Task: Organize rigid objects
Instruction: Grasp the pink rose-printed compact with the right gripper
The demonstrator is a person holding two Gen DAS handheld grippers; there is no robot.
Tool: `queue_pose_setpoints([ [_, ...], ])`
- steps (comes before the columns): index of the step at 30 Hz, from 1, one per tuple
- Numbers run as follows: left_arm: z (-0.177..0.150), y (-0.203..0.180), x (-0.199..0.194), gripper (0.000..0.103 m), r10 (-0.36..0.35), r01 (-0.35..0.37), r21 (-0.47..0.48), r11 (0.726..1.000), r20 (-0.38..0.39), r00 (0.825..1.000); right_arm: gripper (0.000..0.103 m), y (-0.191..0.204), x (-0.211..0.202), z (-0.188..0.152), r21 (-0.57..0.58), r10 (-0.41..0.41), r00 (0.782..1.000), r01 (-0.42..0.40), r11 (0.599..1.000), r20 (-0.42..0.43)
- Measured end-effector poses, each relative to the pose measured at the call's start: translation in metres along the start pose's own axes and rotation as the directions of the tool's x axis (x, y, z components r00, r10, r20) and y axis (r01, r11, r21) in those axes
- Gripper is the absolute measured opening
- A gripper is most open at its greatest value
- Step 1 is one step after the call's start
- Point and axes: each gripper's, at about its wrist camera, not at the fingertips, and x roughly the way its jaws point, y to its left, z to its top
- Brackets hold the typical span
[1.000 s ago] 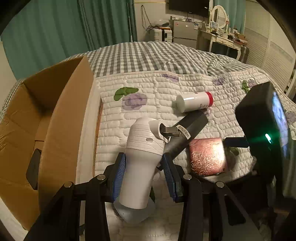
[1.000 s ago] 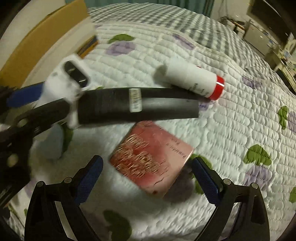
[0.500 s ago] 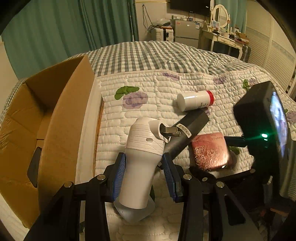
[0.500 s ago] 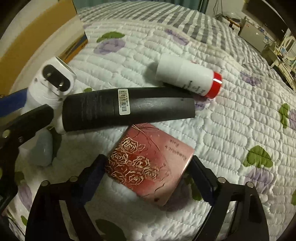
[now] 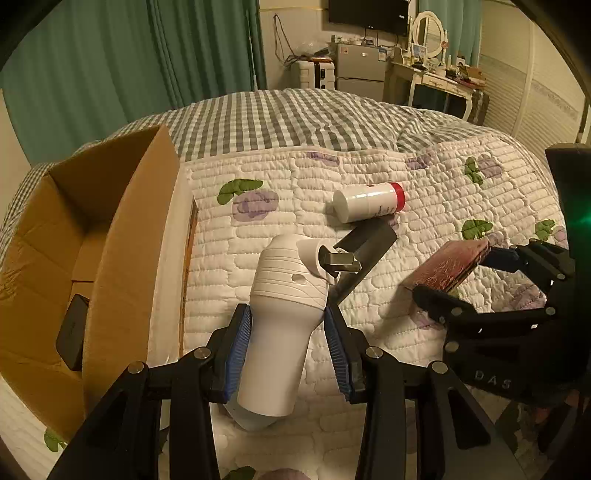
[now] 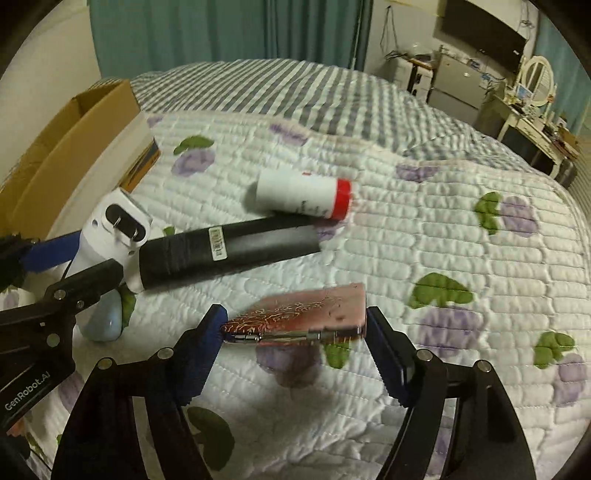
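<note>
A white quilt (image 5: 424,192) with purple flowers and green leaves covers the near part of the bed, and a grey-and-white checked blanket (image 5: 280,118) lies beyond it, toward the far side. Teal curtains (image 5: 122,62) hang along the far left wall. In the far right corner stand a small grey fridge (image 5: 360,70), a dark television (image 5: 364,16) mounted high on the wall, and a cream dressing table (image 5: 439,83) — an oval mirror (image 5: 426,27) sits on top. White louvred doors (image 5: 517,107) fill the right wall.
</note>
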Motion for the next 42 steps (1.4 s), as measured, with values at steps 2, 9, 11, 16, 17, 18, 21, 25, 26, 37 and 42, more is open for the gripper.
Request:
queue_pose_setpoints([
  [2, 0.000, 0.000, -0.002, 0.041, -0.004, 0.004, -0.001, 1.000, 0.003, 1.000, 0.019, -0.001, -0.005, -0.002, 0.000, 0.011, 1.000, -0.011, 1.000, 0.000],
  [9, -0.001, 0.002, -0.007, 0.041, -0.010, 0.010, 0.002, 1.000, 0.006, 1.000, 0.010, -0.010, -0.009, -0.003, 0.027, 0.001, 1.000, -0.001, 1.000, -0.005],
  [11, -0.001, 0.003, -0.007, 0.041, -0.011, 0.011, -0.002, 1.000, 0.004, 1.000, 0.010, -0.012, -0.009, -0.001, 0.044, 0.011, 1.000, -0.011, 0.999, 0.004],
  [16, -0.001, 0.003, -0.007, 0.041, -0.014, 0.014, -0.004, 1.000, 0.007, 1.000, 0.009, -0.026, -0.005, 0.000, 0.110, 0.023, 1.000, -0.024, 0.994, 0.009],
  [17, 0.000, 0.003, -0.007, 0.041, -0.014, 0.014, -0.002, 1.000, 0.008, 1.000, 0.009, -0.025, -0.006, 0.000, 0.109, 0.018, 1.000, -0.020, 0.994, 0.018],
  [18, 0.001, 0.003, -0.008, 0.041, -0.013, 0.013, -0.001, 1.000, 0.010, 1.000, 0.009, -0.024, -0.009, 0.000, 0.104, 0.013, 0.999, -0.016, 0.994, 0.030],
  [21, 0.006, 0.003, -0.011, 0.041, -0.013, 0.013, 0.005, 1.000, 0.023, 1.000, 0.009, -0.020, -0.024, 0.003, 0.077, -0.007, 0.996, 0.001, 0.997, 0.084],
  [25, 0.011, 0.004, -0.023, 0.041, -0.025, 0.025, 0.002, 1.000, 0.049, 0.998, 0.003, -0.014, -0.040, 0.008, 0.045, -0.024, 0.994, 0.019, 0.999, 0.110],
  [26, 0.012, 0.005, -0.026, 0.041, -0.027, 0.027, 0.001, 1.000, 0.053, 0.998, 0.000, -0.012, -0.045, 0.008, 0.039, -0.033, 0.992, 0.028, 0.999, 0.123],
  [37, 0.008, 0.013, -0.041, 0.041, -0.038, 0.039, -0.007, 0.999, 0.064, 0.997, 0.054, -0.015, -0.021, -0.001, 0.100, -0.032, 0.999, 0.030, 0.995, 0.018],
  [42, 0.009, 0.019, -0.034, 0.041, -0.025, 0.027, -0.024, 0.999, 0.059, 0.998, 0.065, -0.006, -0.012, 0.002, 0.066, 0.054, 0.998, -0.056, 0.996, 0.027],
])
